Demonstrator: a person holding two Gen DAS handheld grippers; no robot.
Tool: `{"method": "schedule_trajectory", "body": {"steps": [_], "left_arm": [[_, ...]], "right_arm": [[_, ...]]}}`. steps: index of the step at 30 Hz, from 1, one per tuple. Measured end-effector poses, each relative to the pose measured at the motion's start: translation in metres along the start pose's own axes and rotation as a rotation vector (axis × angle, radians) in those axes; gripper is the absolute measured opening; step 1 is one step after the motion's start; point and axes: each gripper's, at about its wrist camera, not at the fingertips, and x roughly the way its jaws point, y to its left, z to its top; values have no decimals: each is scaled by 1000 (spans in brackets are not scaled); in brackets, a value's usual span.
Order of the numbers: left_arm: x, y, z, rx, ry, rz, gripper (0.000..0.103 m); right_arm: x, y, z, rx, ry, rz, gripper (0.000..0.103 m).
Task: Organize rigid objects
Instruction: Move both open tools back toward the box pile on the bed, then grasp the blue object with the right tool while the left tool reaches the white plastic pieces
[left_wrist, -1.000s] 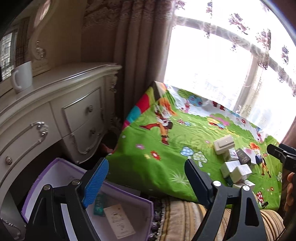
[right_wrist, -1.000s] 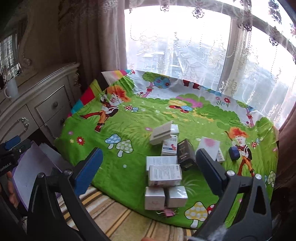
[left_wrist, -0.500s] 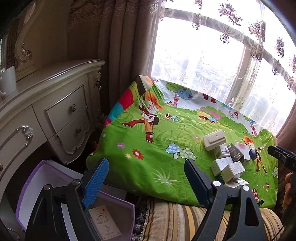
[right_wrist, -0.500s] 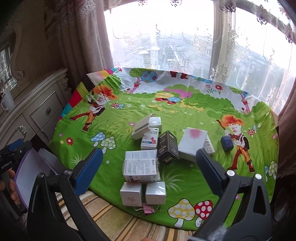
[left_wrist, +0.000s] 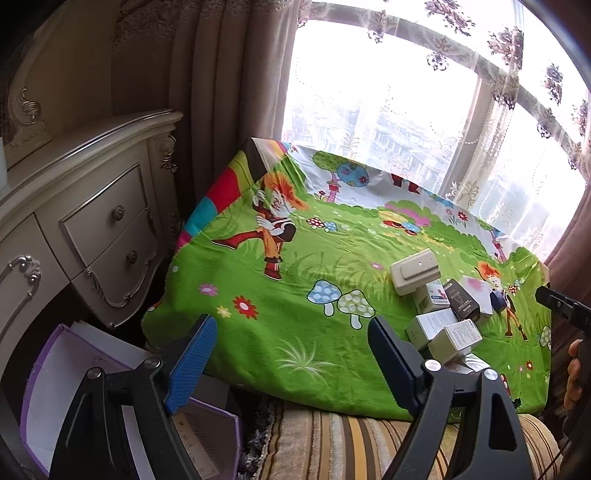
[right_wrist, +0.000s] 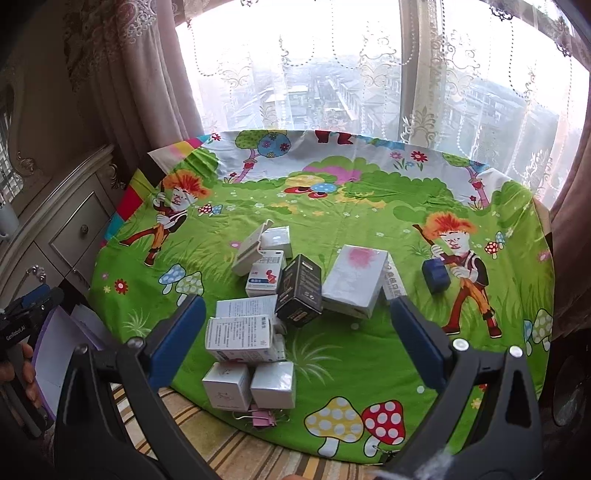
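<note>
Several small boxes lie clustered on a green cartoon cloth: a black box, a white box with a pink blotch, a printed white box, two white cubes and a beige box. The cluster also shows in the left wrist view. My right gripper is open and empty, above the near side of the cluster. My left gripper is open and empty, over the cloth's left front edge. An open purple-rimmed box sits on the floor at the left.
A cream dresser with drawers stands at the left, curtains and a window behind. A pink binder clip lies at the cloth's front edge on a striped cushion. A white mug is on the dresser.
Both grippers have swung to the right and moved closer to the boxes. The purple box has slid toward the left edge of the left view. Both stay open.
</note>
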Motion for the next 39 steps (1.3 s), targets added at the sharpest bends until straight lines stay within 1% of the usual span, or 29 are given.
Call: {"method": "schedule_trajectory", "body": {"steps": [5,15,20,22,27,30,34,36,39], "left_arm": [[7,-3,2,-1,10,-8,85],[22,-14,8,10,27,-26,85],[30,-14,12,-1,36,-43,85],[35,-14,14,-13,44,-55,85],[55,-21,22,-50,81,-124,85],[71,-39,29,-51,109,-175,85],[100,-84,40,-28,173,-272,85],[112,-107,43,-17,201,-282,85],[129,-148,48,21,232,-298,85]], "right_arm": [[-1,-16,3,32,-2,1,101],[5,-46,6,80,13,-21,101],[5,-58,7,102,11,-35,101],[5,-64,8,118,11,-34,101],[13,-79,10,142,32,-49,101],[24,-97,13,183,59,-46,101],[45,-122,18,248,116,-50,101],[56,-135,20,283,145,-47,101],[67,-161,21,346,158,-71,101]]}}
